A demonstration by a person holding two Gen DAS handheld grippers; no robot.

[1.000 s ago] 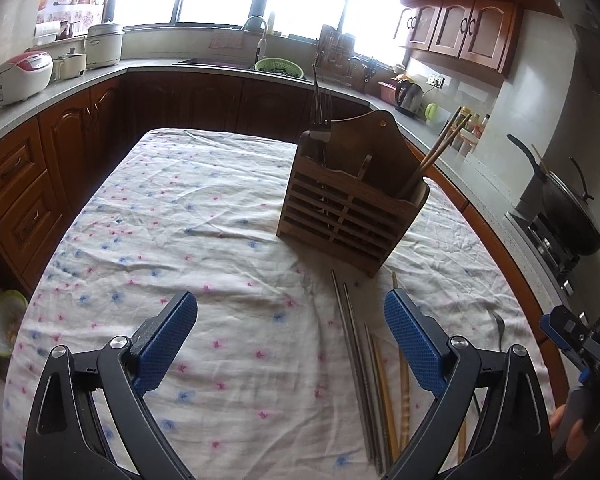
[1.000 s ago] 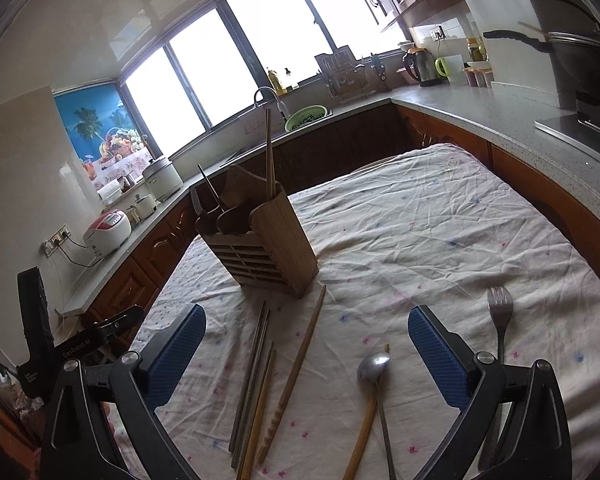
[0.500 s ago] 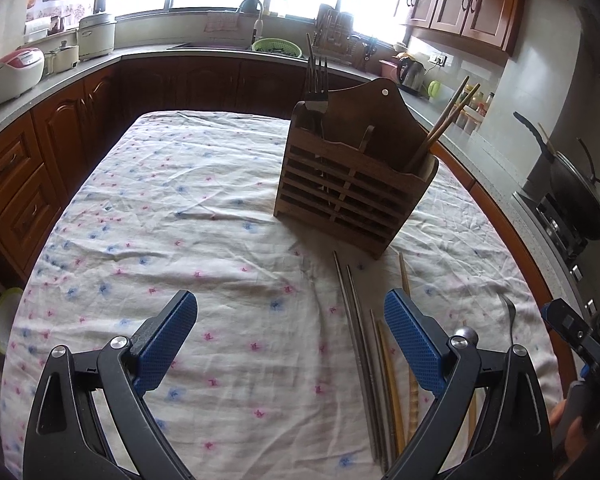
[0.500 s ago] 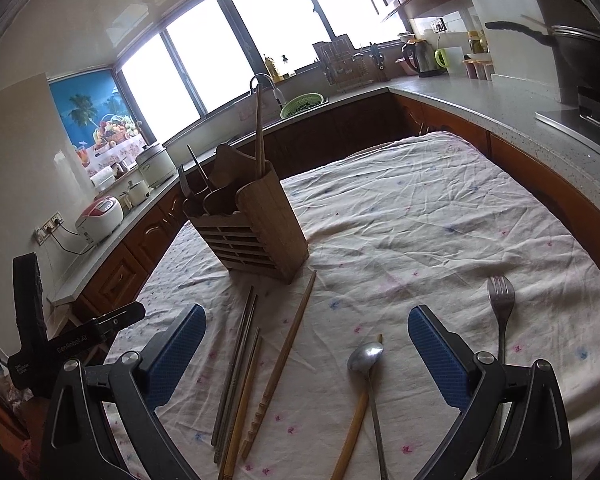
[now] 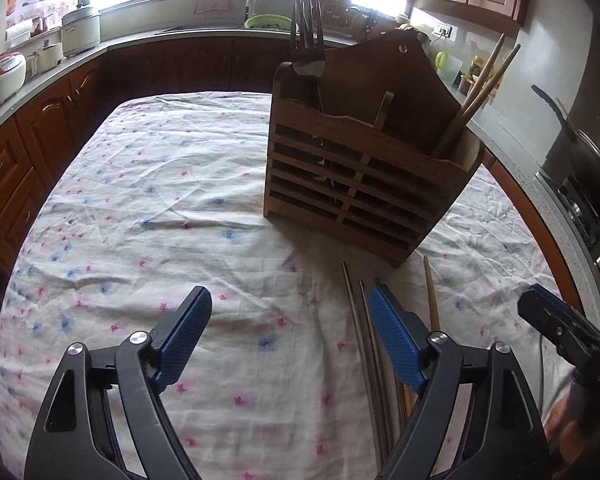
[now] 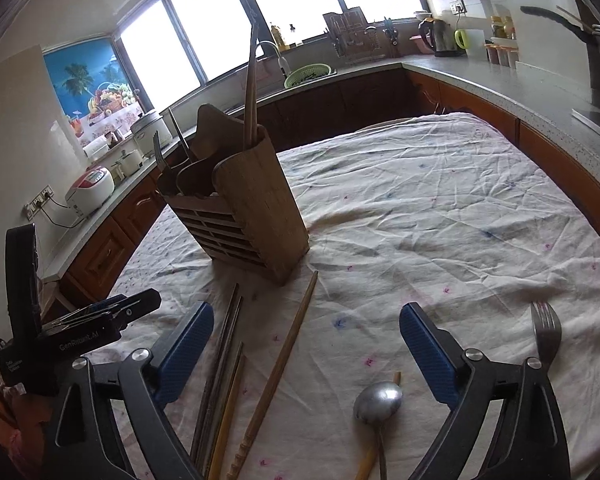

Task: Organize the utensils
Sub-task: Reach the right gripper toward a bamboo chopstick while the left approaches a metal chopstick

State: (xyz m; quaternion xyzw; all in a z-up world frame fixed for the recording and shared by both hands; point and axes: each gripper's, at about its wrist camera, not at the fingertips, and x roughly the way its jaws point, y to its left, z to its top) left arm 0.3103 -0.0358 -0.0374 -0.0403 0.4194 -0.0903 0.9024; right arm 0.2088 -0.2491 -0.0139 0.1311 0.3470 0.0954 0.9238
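Although the wooden utensil holder (image 5: 364,184) already carries a fork (image 5: 309,46) in its left compartment and two wooden chopsticks (image 5: 476,96) in its right, most of the utensils lie loose on the cloth in front of it. The left gripper (image 5: 290,338) hangs over the cloth with its fingers spread wide and nothing between them; the right gripper (image 6: 306,356) is likewise wide open and empty. Between the right gripper's fingers lie a pair of dark metal chopsticks (image 6: 220,356), a long wooden chopstick (image 6: 284,360) pointing at the holder's base, and a metal spoon (image 6: 378,400) resting across a yellowish stick; a second fork (image 6: 546,334) lies just outside the right finger. Judgement on handling: all items are light and rigid. The metal chopsticks are thin, smooth and likely to slip or roll, and lie so close together that one closure may take both; a hold near mid-length, across the shaft, appears safest. The wooden chopstick offers more friction. The spoon and fork are best taken by the handle, though lying flat on soft cloth they leave little clearance for a finger beneath. The counter is covered by a wrinkled white floral cloth (image 5: 160,200), which may bunch under a low approach. The holder looks stable but tall, and a sideways knock could tip it. The room is a kitchen with dark wood cabinets (image 5: 28,140), bright windows, a sink, a rice cooker (image 6: 90,190) and a kettle (image 6: 440,38) on the surrounding worktop.
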